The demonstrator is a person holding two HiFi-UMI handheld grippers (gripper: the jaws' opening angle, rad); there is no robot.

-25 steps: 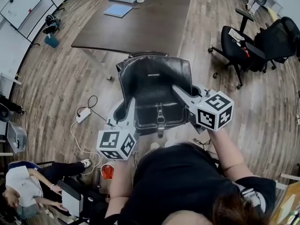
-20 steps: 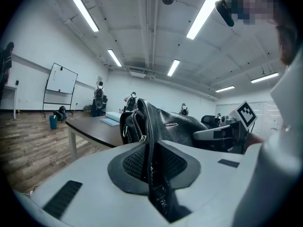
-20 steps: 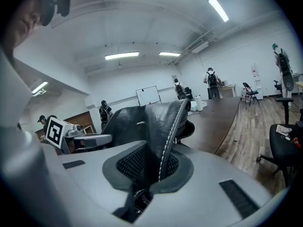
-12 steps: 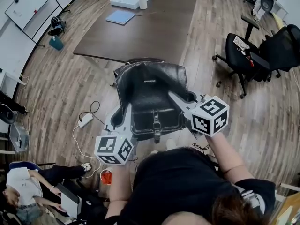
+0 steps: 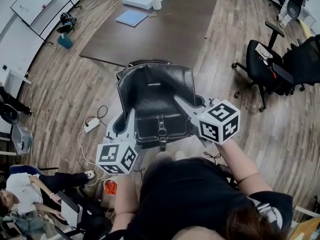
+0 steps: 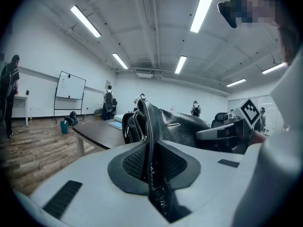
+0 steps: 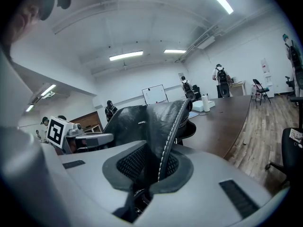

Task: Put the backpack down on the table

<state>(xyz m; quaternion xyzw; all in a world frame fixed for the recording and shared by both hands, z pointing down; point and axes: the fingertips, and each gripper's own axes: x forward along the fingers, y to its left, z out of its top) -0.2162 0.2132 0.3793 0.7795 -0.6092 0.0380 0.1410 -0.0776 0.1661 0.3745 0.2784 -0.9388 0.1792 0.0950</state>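
Table edge point(image 5: 102, 60) partly behind backpack point(image 5: 155, 91)

So: one backpack point(image 5: 155, 96), two grippers point(image 5: 126, 120) point(image 5: 181, 103), one table point(image 5: 165, 31), two office chairs point(image 5: 260, 64) point(image 5: 306, 54) far right, one paper roll point(image 5: 156, 0) up top.

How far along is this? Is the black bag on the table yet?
Done: the left gripper and the right gripper are each shut on a side edge of the backpack. In hand: it hangs between them in front of the person, mostly over the floor, near the table. Left: bring it over the table, lower it, let go.
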